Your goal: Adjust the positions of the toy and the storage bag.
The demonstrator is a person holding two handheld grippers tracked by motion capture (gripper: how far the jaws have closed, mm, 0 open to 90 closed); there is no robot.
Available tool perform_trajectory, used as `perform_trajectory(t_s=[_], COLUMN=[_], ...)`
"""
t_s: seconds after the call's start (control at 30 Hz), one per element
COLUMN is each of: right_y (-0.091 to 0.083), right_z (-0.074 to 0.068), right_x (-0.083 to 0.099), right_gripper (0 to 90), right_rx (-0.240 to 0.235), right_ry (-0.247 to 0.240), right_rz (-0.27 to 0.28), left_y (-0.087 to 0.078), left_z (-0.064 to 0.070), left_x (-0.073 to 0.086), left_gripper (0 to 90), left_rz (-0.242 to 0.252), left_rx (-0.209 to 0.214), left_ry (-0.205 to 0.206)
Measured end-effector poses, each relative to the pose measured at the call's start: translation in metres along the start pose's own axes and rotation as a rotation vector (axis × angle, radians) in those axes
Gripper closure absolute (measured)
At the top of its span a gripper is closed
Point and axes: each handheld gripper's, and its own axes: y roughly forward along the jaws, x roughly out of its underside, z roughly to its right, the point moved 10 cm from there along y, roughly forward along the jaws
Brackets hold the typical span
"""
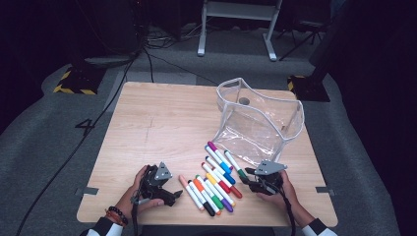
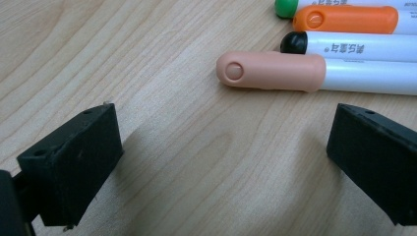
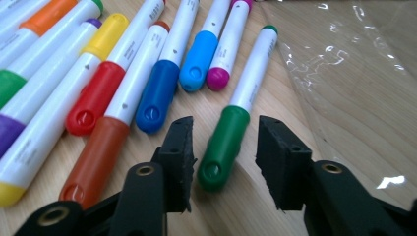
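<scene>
Several capped markers (image 1: 214, 184) lie side by side on the wooden table (image 1: 162, 123), near its front edge. My right gripper (image 1: 247, 176) is at their right end. In the right gripper view it (image 3: 224, 135) is open, its jaws straddling the cap of the dark green marker (image 3: 223, 140) with a gap on each side. That dark green marker (image 1: 234, 163) is the rightmost of the group. My left gripper (image 1: 176, 193) is at the left end, open wide (image 2: 226, 132). The peach-capped marker (image 2: 270, 71) lies just beyond its jaws, untouched.
A clear plastic pouch (image 1: 260, 123) stands open at the table's back right, and its transparent wall (image 3: 344, 73) lies just right of the dark green marker. Orange (image 2: 344, 18), black (image 2: 294, 43) and green caps line up behind the peach one. Cables and a stand are on the floor.
</scene>
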Motion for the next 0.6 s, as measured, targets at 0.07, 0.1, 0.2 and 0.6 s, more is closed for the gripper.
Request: perform_trajectory(t_s=[0.07, 0.1, 0.2, 0.6], right_y=[0.006, 0.01, 0.018, 0.019], right_z=[0.0, 0.001, 0.004, 0.01], right_x=[-0.003, -0.004, -0.004, -0.004], right_gripper=[59.7, 59.8, 60.6, 73.4], right_rx=[0.007, 0.012, 0.024, -0.02], right_ry=[0.002, 0.01, 0.02, 0.082], right_rz=[-0.005, -0.011, -0.027, -0.018], left_y=[0.0, 0.0, 0.0, -0.001], left_z=[0.0, 0.0, 0.001, 0.001], left_x=[0.0, 0.0, 0.0, 0.001], left_gripper=[0.5, 0.5, 0.5, 0.4], left_rz=[-0.002, -0.001, -0.001, 0.0], left_rx=[0.002, 0.002, 0.001, 0.002], left_ry=[0.005, 0.005, 0.003, 0.003])
